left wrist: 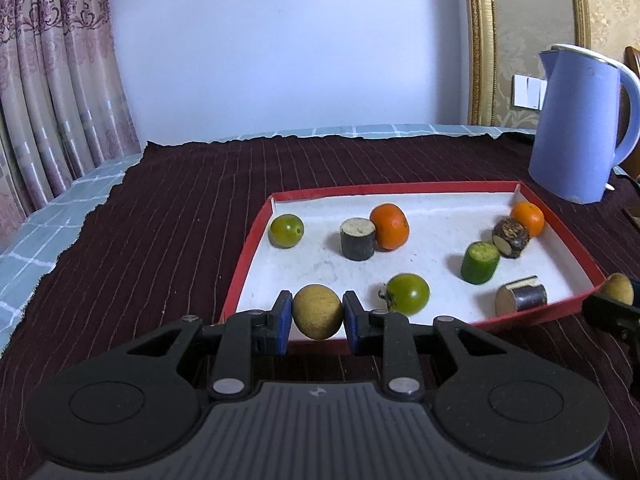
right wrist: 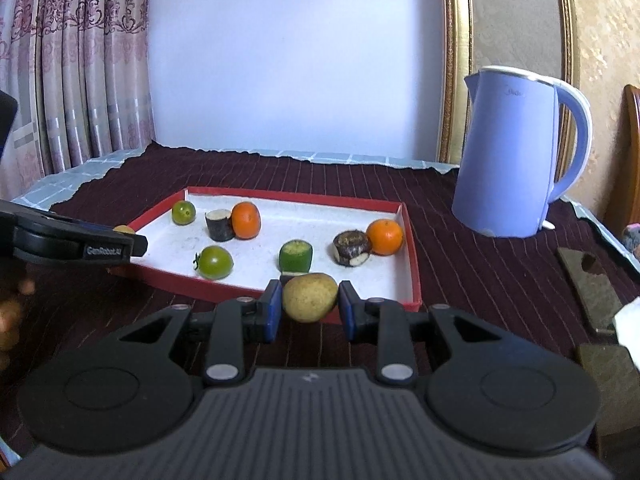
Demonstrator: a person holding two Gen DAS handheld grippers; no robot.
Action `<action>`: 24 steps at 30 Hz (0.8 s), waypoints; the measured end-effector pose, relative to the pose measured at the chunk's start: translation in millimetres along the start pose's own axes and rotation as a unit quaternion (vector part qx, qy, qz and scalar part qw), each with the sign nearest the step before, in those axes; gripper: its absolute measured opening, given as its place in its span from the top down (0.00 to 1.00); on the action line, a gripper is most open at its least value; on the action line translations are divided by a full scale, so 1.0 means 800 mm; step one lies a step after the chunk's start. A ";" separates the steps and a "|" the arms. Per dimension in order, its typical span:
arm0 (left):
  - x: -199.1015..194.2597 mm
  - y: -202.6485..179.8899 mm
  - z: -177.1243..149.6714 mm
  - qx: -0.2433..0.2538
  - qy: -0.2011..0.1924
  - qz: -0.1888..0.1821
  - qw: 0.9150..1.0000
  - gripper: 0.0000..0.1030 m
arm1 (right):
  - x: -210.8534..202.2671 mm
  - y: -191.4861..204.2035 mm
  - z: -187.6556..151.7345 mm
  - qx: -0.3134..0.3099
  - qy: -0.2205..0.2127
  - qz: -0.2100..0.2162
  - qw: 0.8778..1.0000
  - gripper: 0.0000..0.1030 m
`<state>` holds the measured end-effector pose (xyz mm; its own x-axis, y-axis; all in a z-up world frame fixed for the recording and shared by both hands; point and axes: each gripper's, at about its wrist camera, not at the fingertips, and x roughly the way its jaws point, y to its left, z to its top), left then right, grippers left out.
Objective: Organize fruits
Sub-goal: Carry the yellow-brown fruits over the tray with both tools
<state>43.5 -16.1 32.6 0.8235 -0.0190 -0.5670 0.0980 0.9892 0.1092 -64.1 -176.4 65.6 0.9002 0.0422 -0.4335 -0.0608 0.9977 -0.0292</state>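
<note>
A: In the left wrist view, the left gripper pinches a round yellow-brown fruit between its blue pads, low in the centre of the frame, just above the near rim of the shallow red-edged white tray. What can go wrong here?

B: The fruit is round and the pads touch only its two sides. I think it can roll out if the grip loosens too high, and then it may bump the green tomato with a stem to the right of it.

A: And at the right edge?

B: There the right gripper shows, with another yellowish fruit near the tray's corner. If both go in together, they could knock each other.

A: Now the right wrist view.

B: The right gripper holds a yellow-green oval fruit at the lower centre, in front of the tray's near rim. The right pad looks barely in contact, so I judge this hold weaker. Directly behind stands a green cut cylinder; a low entry could tip it.

A: The blue electric kettle?

B: It stands upper right, well apart from the tray. Little danger, I believe.
</note>
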 end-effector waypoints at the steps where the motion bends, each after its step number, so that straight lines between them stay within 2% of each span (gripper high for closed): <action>1: 0.002 0.000 0.002 0.000 0.000 0.001 1.000 0.74 | 0.001 0.000 0.003 0.000 -0.002 0.000 1.000 0.72; 24: 0.055 -0.008 0.039 0.018 0.009 0.032 0.999 0.74 | 0.038 -0.006 0.049 -0.007 -0.019 0.000 1.000 0.72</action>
<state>96.8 -27.8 32.2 0.8189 0.0471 -0.5720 0.0655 0.9824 0.1747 -19.7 -178.1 88.1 0.9155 0.0445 -0.3999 -0.0664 0.9970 -0.0410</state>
